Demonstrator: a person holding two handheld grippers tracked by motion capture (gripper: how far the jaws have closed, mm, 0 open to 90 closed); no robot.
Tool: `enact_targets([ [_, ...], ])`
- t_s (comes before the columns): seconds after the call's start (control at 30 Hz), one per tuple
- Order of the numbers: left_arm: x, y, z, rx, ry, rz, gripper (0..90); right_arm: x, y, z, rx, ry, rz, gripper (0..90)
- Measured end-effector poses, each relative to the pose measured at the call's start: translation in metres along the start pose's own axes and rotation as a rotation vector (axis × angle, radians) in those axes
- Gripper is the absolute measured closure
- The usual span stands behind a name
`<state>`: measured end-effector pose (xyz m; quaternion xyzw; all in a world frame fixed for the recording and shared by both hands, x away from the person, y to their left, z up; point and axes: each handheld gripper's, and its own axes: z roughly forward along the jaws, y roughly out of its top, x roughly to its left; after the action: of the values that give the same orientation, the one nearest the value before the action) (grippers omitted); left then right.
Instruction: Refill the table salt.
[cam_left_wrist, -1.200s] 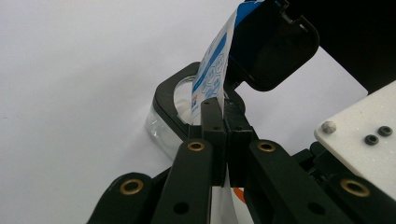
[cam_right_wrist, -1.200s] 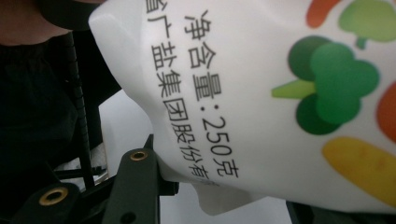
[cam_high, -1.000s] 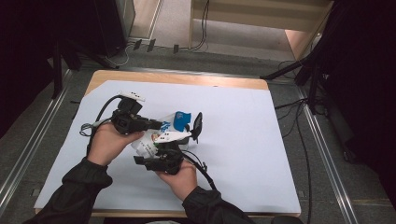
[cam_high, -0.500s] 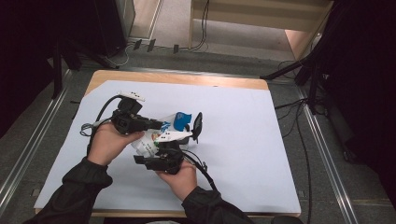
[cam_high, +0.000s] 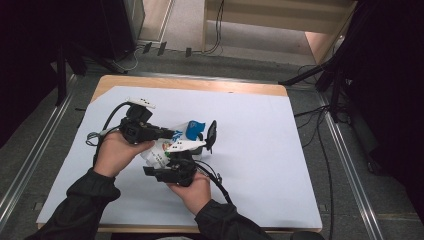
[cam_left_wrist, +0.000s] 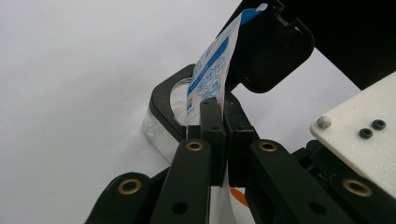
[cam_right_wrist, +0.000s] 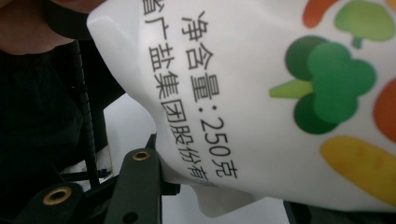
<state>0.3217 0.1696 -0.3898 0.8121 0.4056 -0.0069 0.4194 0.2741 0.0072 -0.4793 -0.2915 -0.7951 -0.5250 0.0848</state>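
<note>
A white pouch (cam_high: 159, 153) with a blue top (cam_high: 195, 129) and vegetable pictures (cam_right_wrist: 327, 88) is held up between both grippers over the white table cover. My left gripper (cam_high: 172, 134) is shut on the pouch's thin blue-and-white upper edge (cam_left_wrist: 212, 70), its jaws pressed together around it (cam_left_wrist: 219, 116). My right gripper (cam_high: 181, 159) comes from below with the pouch's bulging body between its jaws (cam_right_wrist: 219, 196), shut on it. Just beyond the pouch's tip sits a small clear container with a black rim (cam_left_wrist: 161, 100) and its black lid (cam_left_wrist: 275, 56) flipped up (cam_high: 212, 134).
The white sheet (cam_high: 260, 160) covers most of the wooden table (cam_high: 200, 84). Cables trail from both grippers, one looping at the left (cam_high: 107, 120). The right gripper's pale plate (cam_left_wrist: 359, 126) stands close beside the left jaws. Floor cables and dark stands surround the table.
</note>
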Motion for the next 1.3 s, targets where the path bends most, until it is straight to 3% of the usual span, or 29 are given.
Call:
enact_targets([
  [1.3,-0.0005,0.0001,0.0010,0.002,-0.007,0.006,89.6,0.0001,0.0005,-0.0002,0.003,0.002,0.006,61.4],
])
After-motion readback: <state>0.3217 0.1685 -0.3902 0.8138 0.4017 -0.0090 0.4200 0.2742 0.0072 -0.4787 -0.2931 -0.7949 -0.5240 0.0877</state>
